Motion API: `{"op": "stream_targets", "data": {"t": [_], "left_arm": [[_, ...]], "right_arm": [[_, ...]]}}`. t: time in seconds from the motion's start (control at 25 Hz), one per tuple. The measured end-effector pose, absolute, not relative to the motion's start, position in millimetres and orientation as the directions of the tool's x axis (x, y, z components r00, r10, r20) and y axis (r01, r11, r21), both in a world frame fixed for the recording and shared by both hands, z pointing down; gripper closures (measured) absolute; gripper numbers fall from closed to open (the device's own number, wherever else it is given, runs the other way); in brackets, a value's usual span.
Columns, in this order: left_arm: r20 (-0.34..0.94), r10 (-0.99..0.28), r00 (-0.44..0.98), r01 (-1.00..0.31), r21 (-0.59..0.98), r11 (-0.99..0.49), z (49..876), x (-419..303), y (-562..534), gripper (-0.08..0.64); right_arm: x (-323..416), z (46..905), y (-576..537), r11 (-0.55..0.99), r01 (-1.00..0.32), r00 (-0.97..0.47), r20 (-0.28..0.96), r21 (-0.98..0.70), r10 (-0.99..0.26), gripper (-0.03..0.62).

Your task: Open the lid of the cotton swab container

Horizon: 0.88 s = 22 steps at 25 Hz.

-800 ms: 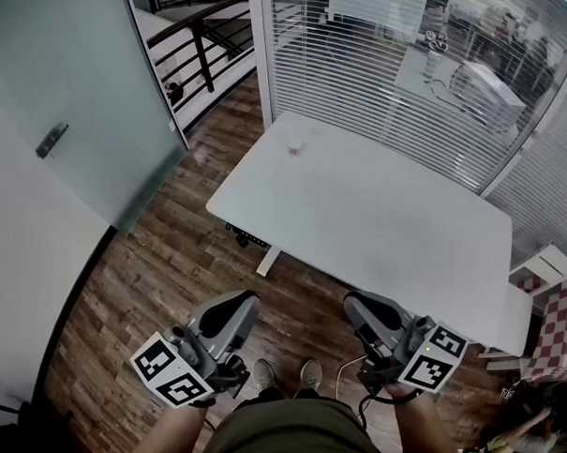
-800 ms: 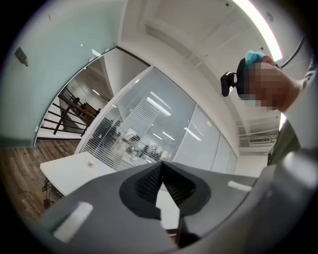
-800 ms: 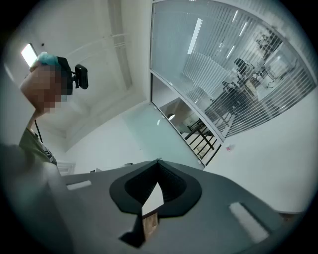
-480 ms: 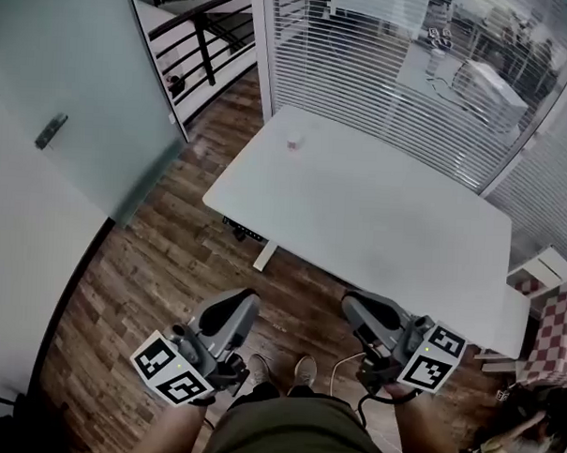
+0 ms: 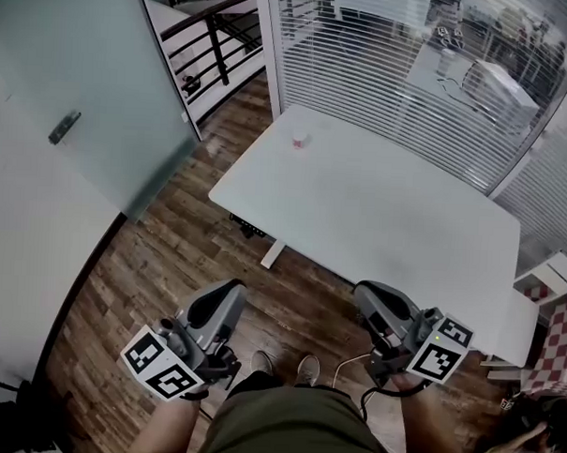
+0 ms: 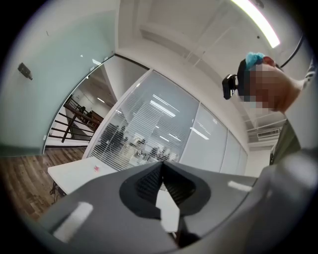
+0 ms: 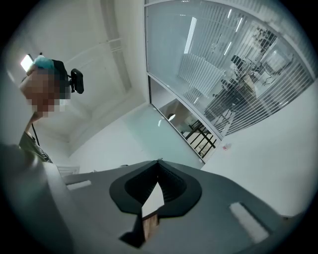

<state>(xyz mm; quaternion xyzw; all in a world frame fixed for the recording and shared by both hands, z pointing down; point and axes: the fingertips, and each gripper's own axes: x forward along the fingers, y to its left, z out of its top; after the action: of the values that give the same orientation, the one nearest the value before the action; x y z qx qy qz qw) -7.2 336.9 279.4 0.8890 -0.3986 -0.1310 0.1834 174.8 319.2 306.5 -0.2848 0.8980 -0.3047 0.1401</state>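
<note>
**A:** Where is the container?

**B:** The container (image 5: 300, 138) is on the tabletop (image 5: 396, 226), close to the far left corner and just inside the left edge. It is a small pale thing with some pink on it, too small to tell how its lid sits.

**A:** And the tongs?

**B:** Both are low and level in front of the person, over the floor (image 5: 169, 263), on the near side of the tabletop. The left tongs (image 5: 226, 296) are pressed together with nothing between them. The right tongs (image 5: 369, 298) are also pressed together and empty, with their tip near the near edge. Both are well apart from the container.

**A:** How much room is there to move?

**B:** A broad white stretch of tabletop lies between the near edge and the container. The short left edge opens onto floor, with a glass door (image 5: 93, 81) further left. The far edge runs close along the blinds (image 5: 384, 75), so the container's corner is the tight side. A railing (image 5: 217, 40) stands beyond that corner.
</note>
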Motion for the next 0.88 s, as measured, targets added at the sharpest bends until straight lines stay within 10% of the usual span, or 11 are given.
{"op": "stream_targets", "data": {"t": [0.88], "left_arm": [[-0.091,-0.781,0.618,-0.666,0.467,-0.582,297.7,-27.6,288.7,0.552]], "right_arm": [[161.2,317.9,271.2,0.644,-0.435,-0.815,-0.028,-0.629,-0.579,0.583]]}}
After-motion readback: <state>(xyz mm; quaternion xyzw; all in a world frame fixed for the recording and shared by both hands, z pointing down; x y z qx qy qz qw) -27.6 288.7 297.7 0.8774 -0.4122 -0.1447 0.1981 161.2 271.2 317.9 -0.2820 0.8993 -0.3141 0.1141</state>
